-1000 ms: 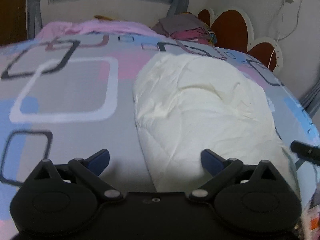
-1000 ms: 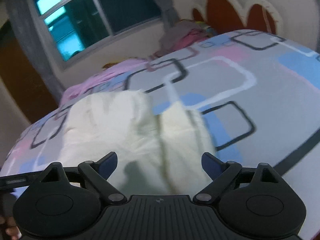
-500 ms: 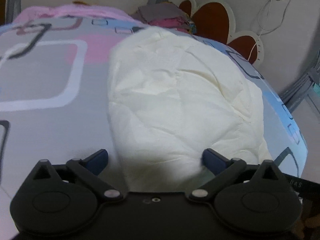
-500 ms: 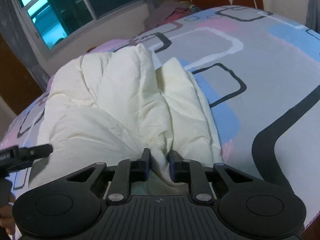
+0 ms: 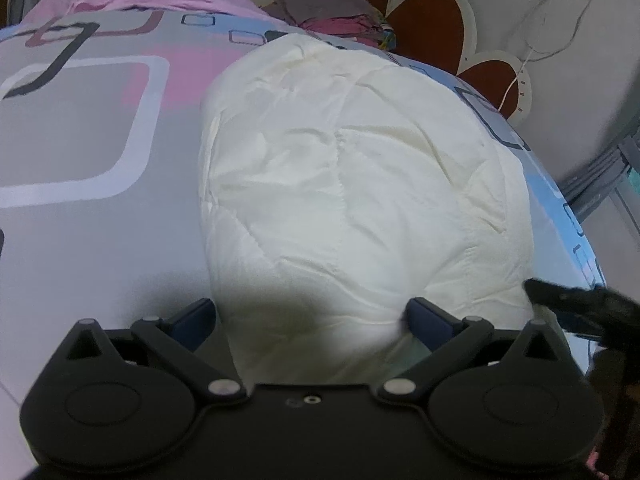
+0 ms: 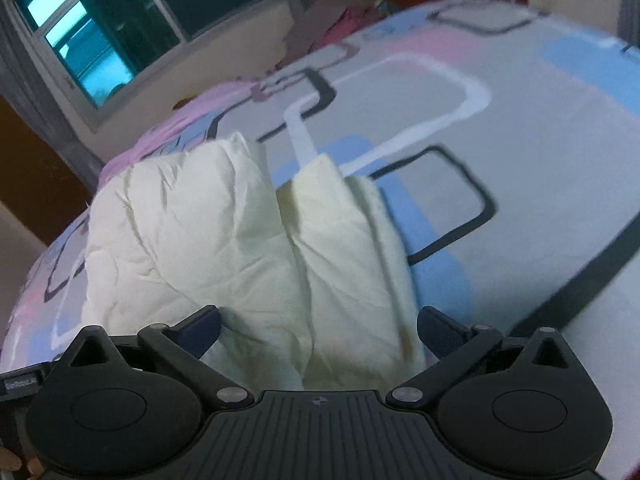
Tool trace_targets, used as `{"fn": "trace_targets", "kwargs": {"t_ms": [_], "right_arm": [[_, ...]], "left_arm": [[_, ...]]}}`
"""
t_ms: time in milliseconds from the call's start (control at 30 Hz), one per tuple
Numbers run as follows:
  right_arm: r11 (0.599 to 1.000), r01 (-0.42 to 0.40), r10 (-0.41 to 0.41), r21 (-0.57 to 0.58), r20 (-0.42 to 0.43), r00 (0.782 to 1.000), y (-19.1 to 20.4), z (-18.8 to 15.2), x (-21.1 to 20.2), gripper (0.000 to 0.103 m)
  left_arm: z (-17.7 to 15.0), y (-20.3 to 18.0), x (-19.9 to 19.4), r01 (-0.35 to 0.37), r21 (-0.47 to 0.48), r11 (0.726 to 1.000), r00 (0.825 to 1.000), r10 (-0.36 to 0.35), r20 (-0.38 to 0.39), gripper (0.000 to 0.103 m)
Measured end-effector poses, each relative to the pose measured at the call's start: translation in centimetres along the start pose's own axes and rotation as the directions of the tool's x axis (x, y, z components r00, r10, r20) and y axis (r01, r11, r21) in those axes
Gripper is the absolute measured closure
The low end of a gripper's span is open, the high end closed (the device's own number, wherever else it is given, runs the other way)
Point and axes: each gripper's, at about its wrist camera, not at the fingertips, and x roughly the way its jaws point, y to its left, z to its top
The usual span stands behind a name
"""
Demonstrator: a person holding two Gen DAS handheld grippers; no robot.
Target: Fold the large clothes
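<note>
The left gripper (image 5: pixel 310 316) has its blue-padded fingers (image 5: pixel 426 316) spread wide, straddling the near edge of the puffy cream-white quilted garment (image 5: pixel 352 184) without pinching it. The right gripper (image 6: pixel 318 326) is opening its jaws, the fingers (image 6: pixel 434 326) standing apart on either side of the garment's bunched folds (image 6: pixel 312 264), gripping nothing. The garment lies in a folded heap on a bed covered by a grey sheet printed with pink, blue and white squares (image 5: pixel 80 128), below a brown heart-shaped headboard (image 5: pixel 428 28)

Patterned bed (image 5: pixel 80 216) under cream padded garment (image 5: pixel 352 184), clothes pile (image 5: pixel 332 12).
</note>
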Motion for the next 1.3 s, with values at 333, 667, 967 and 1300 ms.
{"fn": "trace_targets", "kwargs": {"t_ms": [333, 667, 967, 1300], "right_arm": [[0.986, -0.156, 0.160, 0.051, -0.097, 0.982, -2.2, 0.5, 2.8, 0.010], [0.961, -0.266, 0.273, 0.069, -0.118, 0.955, -1.3, 1.5, 1.2, 0.067], [0.903, -0.429, 0.430, 0.035, -0.091, 0.898, 6.1, 2.3, 1.6, 0.069], [0.804, -0.592, 0.577, -0.058, -0.166, 0.799, 26.4, 0.0, 8.6, 0.069]], "left_arm": [[0.3, 1.9, 2.0, 0.071, -0.159, 0.985, 0.995, -0.081, -0.058, 0.001], [1.3, 0.2, 0.1, 0.049, -0.173, 0.984, 0.999, -0.051, -0.007, 0.034], [3.4, 2.8, -6.7, 0.001, -0.181, 0.983, 0.993, 0.020, 0.114, 0.044], [5.0, 16.6, -16.6, -0.141, -0.283, 0.949, 0.946, 0.214, 0.245, 0.044]]}}
